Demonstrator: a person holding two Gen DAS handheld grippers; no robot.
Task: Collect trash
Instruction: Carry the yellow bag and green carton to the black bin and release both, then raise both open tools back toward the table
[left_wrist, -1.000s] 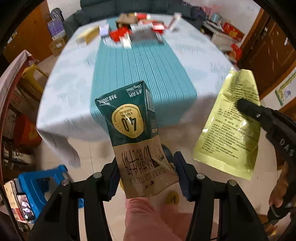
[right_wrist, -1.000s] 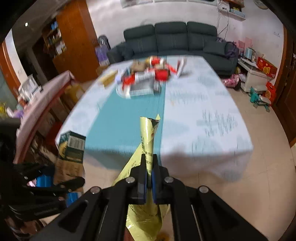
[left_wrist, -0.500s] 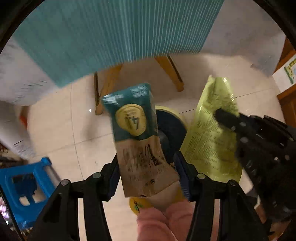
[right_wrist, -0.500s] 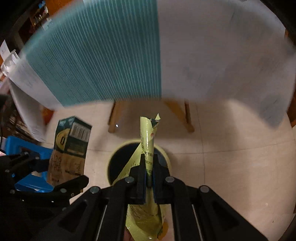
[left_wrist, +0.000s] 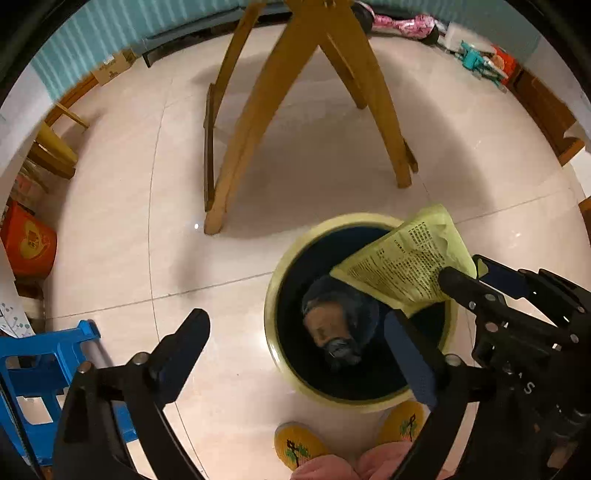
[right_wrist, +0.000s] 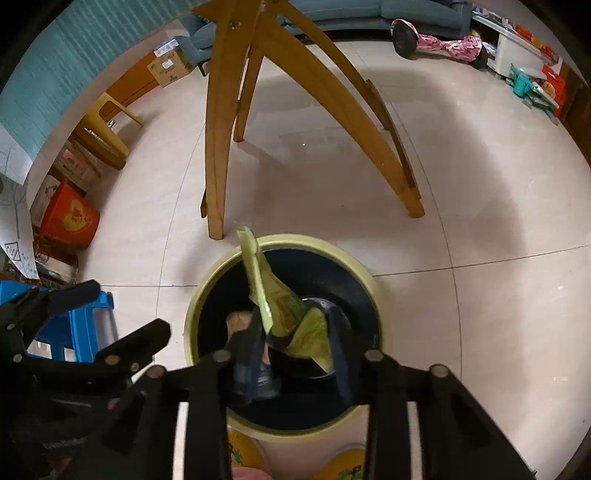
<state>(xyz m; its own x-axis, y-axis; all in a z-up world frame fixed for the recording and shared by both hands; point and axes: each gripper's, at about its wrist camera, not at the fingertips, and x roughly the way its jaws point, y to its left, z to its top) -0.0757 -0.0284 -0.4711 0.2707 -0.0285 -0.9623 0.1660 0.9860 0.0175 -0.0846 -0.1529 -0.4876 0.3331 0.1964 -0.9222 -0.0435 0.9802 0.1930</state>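
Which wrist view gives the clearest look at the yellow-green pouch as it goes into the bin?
The left wrist view: it shows the yellow-green pouch flat-on, printed face visible, over the trash bin rim beside the right gripper. The right wrist view sees the pouch mostly edge-on, a thin crumpled strip between the right gripper's parted fingers.

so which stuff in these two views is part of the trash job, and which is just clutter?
Job:
- yellow-rimmed bin
- yellow pouch, tipping into the bin between the opened right hand-held gripper
- carton, already inside the bin
- left hand-held gripper, open and empty

Clutter:
- wooden table legs
- blue stool
- red box
- cardboard box
- pink hoverboard
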